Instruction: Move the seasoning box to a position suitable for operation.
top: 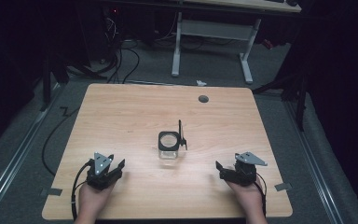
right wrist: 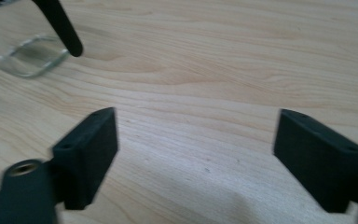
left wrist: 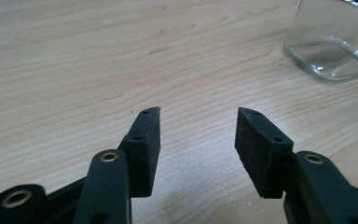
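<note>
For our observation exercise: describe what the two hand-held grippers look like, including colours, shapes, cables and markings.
The left black gripper and right black gripper each carry a grey three-cornered plate and trail a black cable. Their jaws end in flat, rectangular black pads with small holes, on arms with brass-coloured rivets. No sleeves visible.

In the left gripper view we see the jar [left wrist: 335, 46] cut off by the top and right edges, leaving just its glass base. In the right gripper view the jar [right wrist: 30, 58] is clipped at the top left and the 2 jaws are blurred. In the high view the desk [top: 214, 28] beyond the table is cut by the top edge.
</note>
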